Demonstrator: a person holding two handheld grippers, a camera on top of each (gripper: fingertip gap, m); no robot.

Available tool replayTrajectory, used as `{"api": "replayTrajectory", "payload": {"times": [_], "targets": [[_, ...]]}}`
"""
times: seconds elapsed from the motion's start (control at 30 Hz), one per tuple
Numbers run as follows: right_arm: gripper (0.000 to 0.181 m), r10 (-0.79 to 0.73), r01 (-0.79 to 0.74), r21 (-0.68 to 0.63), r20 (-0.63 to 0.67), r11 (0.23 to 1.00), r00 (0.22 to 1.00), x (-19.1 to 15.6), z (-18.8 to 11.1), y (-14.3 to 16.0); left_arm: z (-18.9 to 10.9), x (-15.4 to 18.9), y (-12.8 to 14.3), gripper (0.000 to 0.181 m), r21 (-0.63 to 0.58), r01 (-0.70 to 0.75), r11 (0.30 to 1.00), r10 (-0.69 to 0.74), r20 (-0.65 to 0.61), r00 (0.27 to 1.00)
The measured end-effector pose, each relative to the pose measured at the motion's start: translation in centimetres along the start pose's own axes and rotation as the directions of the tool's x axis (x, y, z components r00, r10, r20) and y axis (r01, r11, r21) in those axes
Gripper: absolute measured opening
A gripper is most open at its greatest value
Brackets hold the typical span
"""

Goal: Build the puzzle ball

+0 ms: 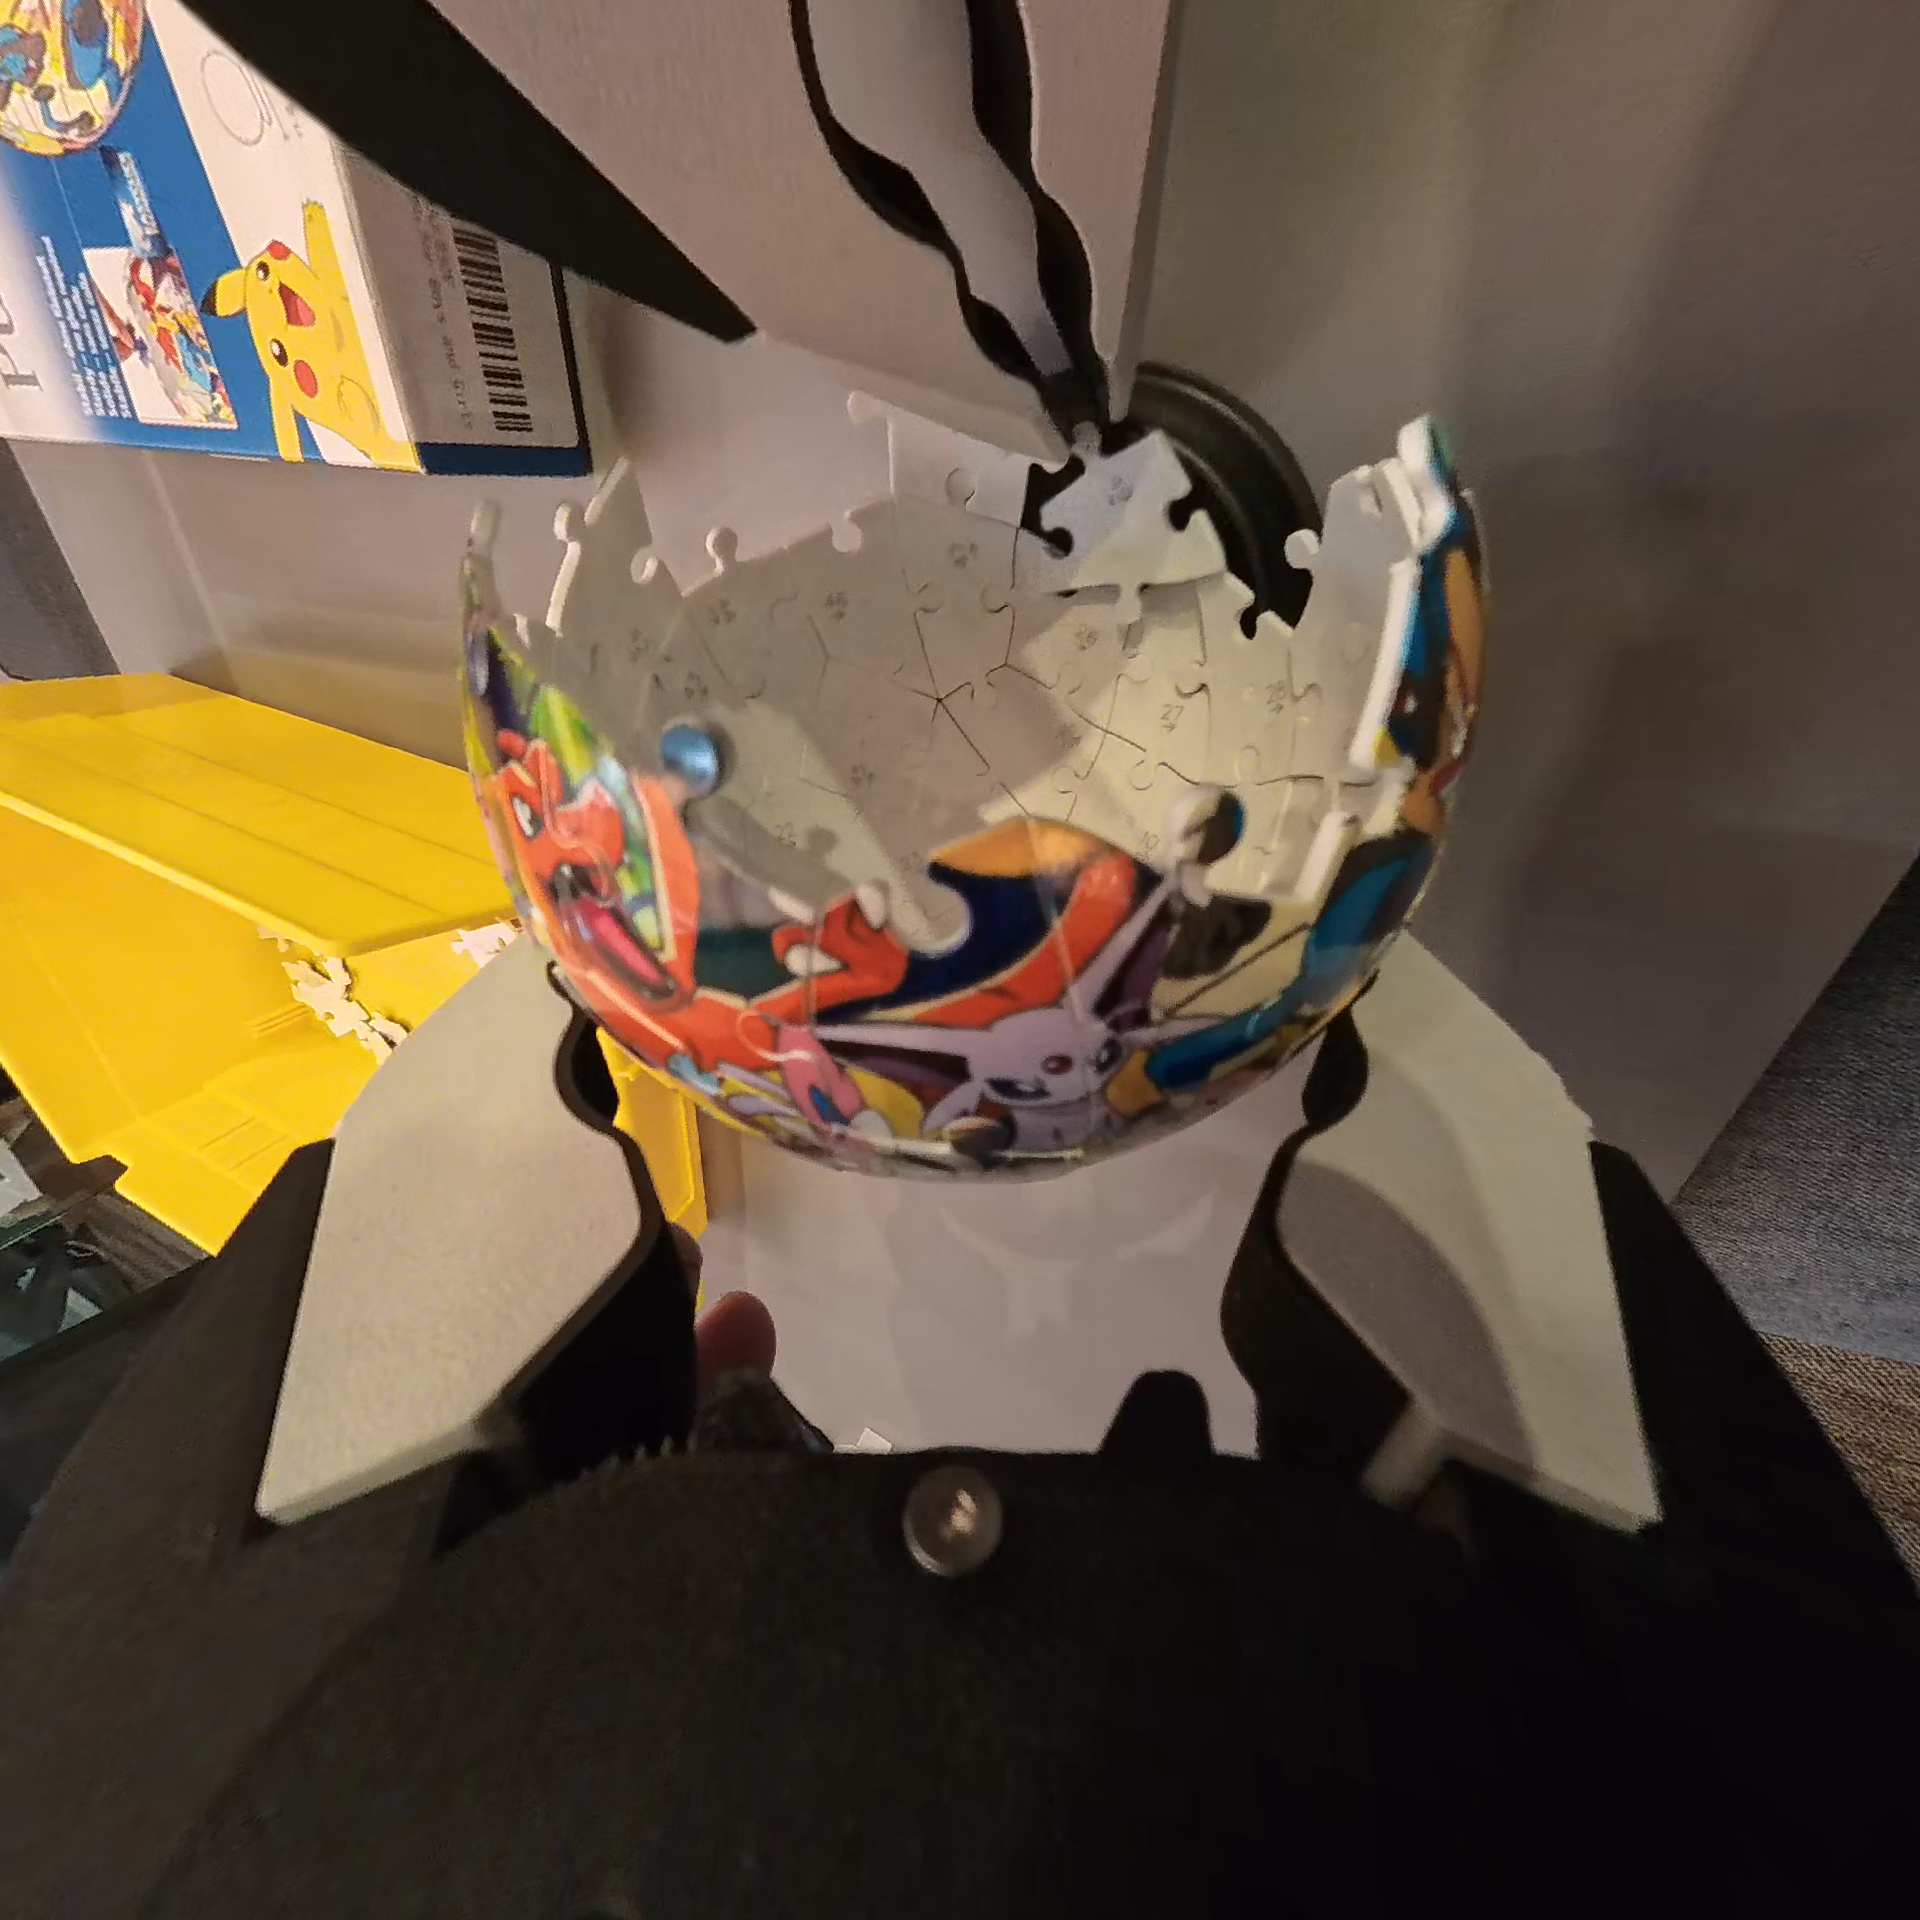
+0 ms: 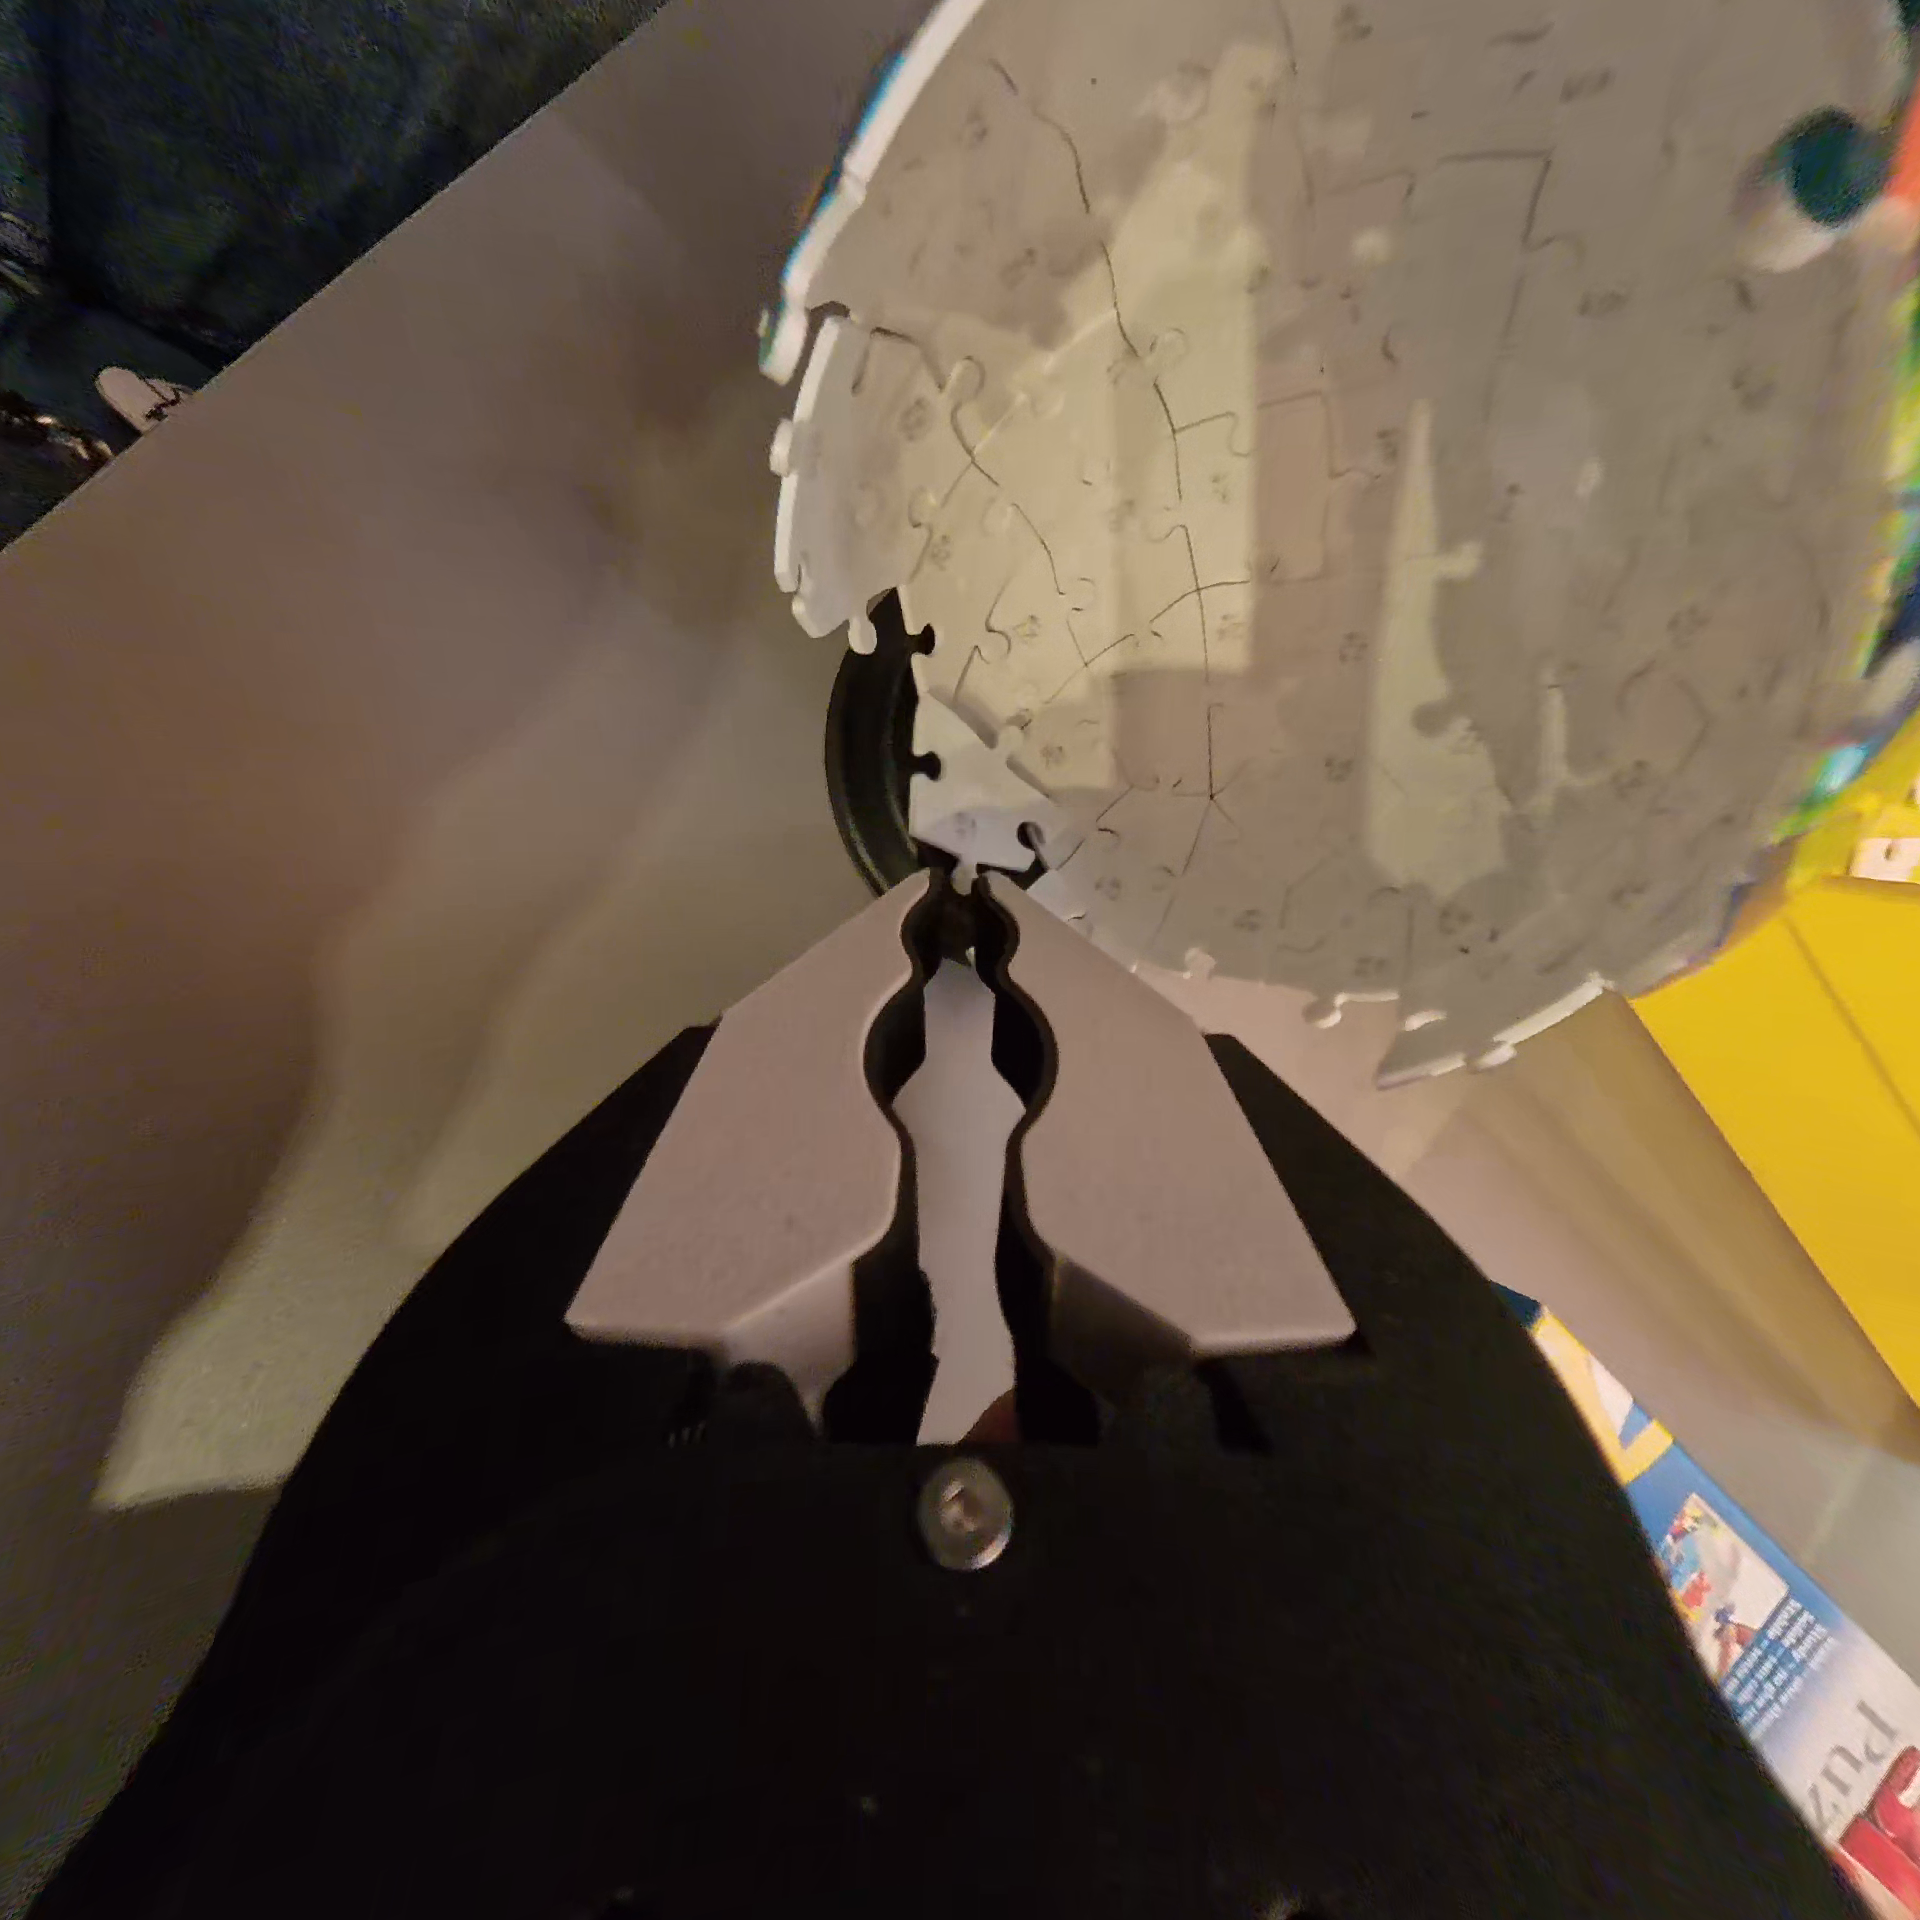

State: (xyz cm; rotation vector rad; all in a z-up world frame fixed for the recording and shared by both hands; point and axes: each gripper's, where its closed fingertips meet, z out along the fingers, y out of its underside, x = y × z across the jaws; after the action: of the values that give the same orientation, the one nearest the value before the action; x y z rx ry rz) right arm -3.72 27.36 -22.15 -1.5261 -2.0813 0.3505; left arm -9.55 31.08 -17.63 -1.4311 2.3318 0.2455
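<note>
The half-built puzzle ball (image 1: 935, 997) is an open bowl, colourful outside and white inside. My left gripper (image 1: 961, 1049) is shut on its lower part, one finger on each side, with the opening tilted up and away. My right gripper (image 1: 1075, 400) comes in from the top and is shut on a white puzzle piece (image 1: 1117, 488) at the bowl's far rim, beside a gap. In the right wrist view my right gripper (image 2: 961, 894) pinches that piece (image 2: 982, 831) against the rim of the ball (image 2: 1403, 468). A small blue knob (image 1: 686, 753) sits on the near left rim.
A black ring (image 1: 1236, 436) lies behind the ball and also shows in the right wrist view (image 2: 857, 769). The puzzle's printed box (image 1: 208, 260) is at the upper left. A yellow container (image 1: 208, 831) with loose white pieces (image 1: 332, 997) is at the left. White panels stand behind.
</note>
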Motion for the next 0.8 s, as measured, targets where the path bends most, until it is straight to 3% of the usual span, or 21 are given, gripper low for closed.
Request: {"api": "replayTrajectory", "payload": {"times": [0.2,0.37,0.5,0.8], "targets": [[0.008,0.022,-0.021,0.044,-0.017,0.999,1.0,0.3,-0.9,-0.8,0.0,0.1,0.0,0.13,-0.001,0.0,1.0,0.0,0.002,1.0],[0.032,0.155,-0.17,0.191,0.091,0.967,0.984,-1.2,-0.5,-3.2,-0.1,0.1,0.0,0.13,0.0,-0.001,1.0,0.001,0.003,1.0],[0.057,0.198,-0.222,0.19,0.14,0.956,0.97,-2.1,0.6,-3.2,-0.1,0.1,0.0,0.13,0.0,-0.002,1.0,0.002,0.002,1.0],[0.06,0.169,-0.191,0.179,0.134,0.965,0.977,-2.9,1.5,-3.2,-0.1,0.2,-0.1,0.13,0.003,-0.002,1.0,0.002,0.004,1.0]]}}
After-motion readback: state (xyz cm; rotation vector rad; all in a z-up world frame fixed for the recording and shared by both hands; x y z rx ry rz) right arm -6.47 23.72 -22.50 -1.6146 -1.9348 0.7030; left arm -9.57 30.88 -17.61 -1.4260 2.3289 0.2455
